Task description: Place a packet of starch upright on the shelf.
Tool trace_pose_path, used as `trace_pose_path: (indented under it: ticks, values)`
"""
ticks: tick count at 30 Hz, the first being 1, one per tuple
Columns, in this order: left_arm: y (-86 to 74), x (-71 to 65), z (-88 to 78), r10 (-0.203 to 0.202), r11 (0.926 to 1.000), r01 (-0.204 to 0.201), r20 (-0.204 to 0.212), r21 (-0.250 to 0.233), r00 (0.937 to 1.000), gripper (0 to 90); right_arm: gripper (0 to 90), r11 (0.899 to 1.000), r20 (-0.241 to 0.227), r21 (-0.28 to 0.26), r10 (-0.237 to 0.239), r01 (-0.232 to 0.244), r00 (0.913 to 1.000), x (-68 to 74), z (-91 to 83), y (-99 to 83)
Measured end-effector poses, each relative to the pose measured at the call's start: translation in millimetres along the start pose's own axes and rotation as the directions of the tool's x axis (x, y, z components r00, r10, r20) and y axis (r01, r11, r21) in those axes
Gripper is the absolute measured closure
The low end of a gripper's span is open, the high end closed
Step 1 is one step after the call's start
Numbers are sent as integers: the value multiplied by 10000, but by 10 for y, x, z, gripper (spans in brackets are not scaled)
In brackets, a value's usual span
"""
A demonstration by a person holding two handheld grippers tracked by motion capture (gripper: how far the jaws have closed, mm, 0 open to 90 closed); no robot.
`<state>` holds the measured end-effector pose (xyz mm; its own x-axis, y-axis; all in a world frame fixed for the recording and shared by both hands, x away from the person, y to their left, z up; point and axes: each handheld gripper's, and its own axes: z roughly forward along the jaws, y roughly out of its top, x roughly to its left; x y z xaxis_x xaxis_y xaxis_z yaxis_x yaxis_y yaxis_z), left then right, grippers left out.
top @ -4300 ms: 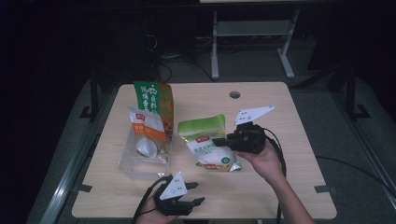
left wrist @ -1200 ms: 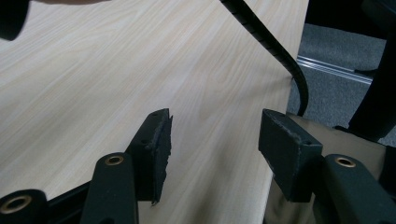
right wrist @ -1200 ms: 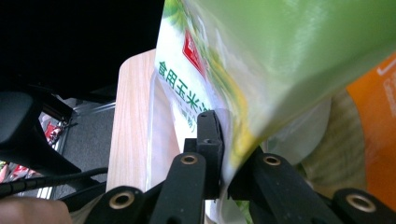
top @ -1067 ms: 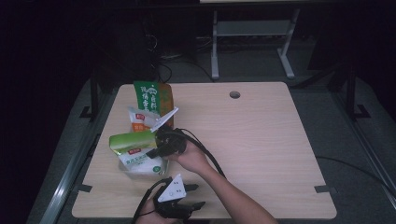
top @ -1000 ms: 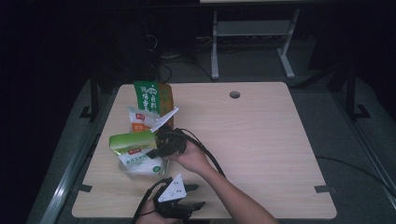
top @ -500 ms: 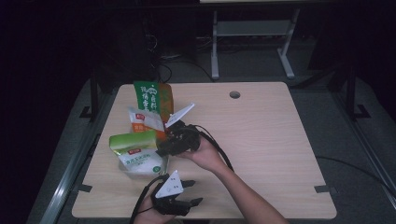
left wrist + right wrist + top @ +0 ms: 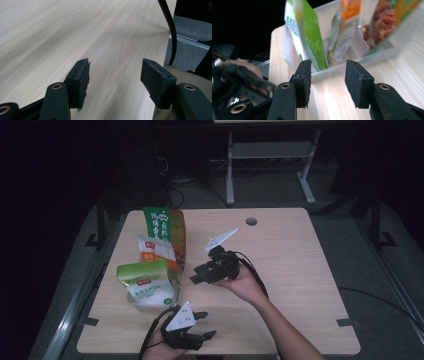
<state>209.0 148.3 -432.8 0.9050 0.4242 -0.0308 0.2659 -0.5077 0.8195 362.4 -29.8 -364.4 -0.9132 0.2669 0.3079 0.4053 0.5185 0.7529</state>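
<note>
Green-topped packet [image 7: 144,282] stands upright at the near end of the clear bin [image 7: 172,282], beside two other packets. Right gripper [image 7: 200,275]: jaws just been opening, nothing between them, parted near the bin, presumably to clear the packet. Left gripper [image 7: 204,325]: jaws apart, empty, parked at the table's [image 7: 300,270] near edge.

Three pouches [image 7: 150,287] stand in the bin [image 7: 367,58] at the table's [image 7: 300,270] left.
</note>
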Motion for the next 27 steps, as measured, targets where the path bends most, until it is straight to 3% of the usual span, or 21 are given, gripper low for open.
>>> trace_pose_path:
  ticks: [10,27]
  values:
    - [-8,22,11,-76,10000,76,16,-1,10000,391,486,9989,689,148,432,-444,9967,-136,-244,-213]
    - [-4,56,-19,-165,9998,165,-55,-54,9998,384,445,9948,1268,10,1007,-1016,9868,-240,-561,-469]
